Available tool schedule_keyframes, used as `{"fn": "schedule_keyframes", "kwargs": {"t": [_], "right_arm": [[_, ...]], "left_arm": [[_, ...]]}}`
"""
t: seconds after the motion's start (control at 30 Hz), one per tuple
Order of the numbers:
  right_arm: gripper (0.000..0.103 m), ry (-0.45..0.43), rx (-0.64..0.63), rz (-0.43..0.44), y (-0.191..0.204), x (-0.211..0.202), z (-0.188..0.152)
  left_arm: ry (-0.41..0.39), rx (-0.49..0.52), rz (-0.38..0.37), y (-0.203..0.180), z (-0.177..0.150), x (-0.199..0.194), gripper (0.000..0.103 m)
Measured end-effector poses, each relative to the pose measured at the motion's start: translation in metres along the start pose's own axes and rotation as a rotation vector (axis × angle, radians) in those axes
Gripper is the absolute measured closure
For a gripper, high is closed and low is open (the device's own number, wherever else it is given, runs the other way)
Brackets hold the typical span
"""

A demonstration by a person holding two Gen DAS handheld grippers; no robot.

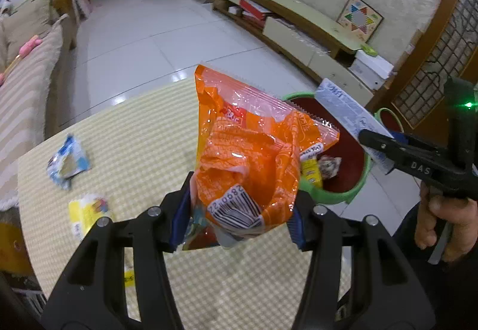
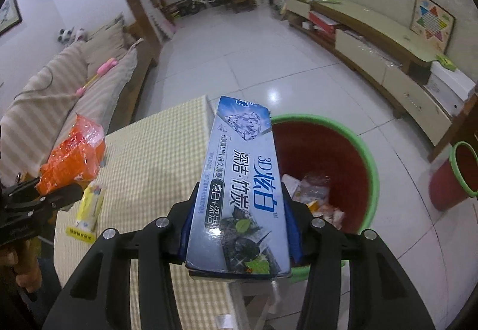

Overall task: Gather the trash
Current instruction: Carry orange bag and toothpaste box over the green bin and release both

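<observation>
My left gripper is shut on an orange snack bag and holds it above the checkered table, near its right edge. My right gripper is shut on a blue and white toothpaste box, held over the near rim of a red bin with a green rim. The bin holds several wrappers. In the left wrist view the right gripper with the box hangs over the bin. In the right wrist view the left gripper with the orange bag is at the left.
A blue and white wrapper and a yellow package lie on the table's left part; the yellow package also shows in the right wrist view. A second small red bin stands on the floor at right. A sofa flanks the table's left.
</observation>
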State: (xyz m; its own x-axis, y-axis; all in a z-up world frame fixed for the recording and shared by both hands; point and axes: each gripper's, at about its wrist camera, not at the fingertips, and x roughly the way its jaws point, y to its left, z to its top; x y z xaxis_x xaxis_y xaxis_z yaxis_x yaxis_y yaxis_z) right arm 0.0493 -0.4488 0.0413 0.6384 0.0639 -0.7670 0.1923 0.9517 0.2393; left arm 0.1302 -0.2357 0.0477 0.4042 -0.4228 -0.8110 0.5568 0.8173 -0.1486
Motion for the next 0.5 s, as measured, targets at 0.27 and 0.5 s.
{"fn": "schedule_keyframes", "kwargs": {"t": [0.27, 0.5], "right_arm": [[0.056, -0.016, 0.051, -0.048, -0.031, -0.005, 0.004], [0.057, 0.002, 0.099, -0.067, -0.050, 0.001, 0.001]], "left_arm": [[0.018, 0.034, -0.088, -0.039, 0.027, 0.024, 0.051], [0.055, -0.002, -0.195, -0.069, 0.045, 0.055, 0.051]]}}
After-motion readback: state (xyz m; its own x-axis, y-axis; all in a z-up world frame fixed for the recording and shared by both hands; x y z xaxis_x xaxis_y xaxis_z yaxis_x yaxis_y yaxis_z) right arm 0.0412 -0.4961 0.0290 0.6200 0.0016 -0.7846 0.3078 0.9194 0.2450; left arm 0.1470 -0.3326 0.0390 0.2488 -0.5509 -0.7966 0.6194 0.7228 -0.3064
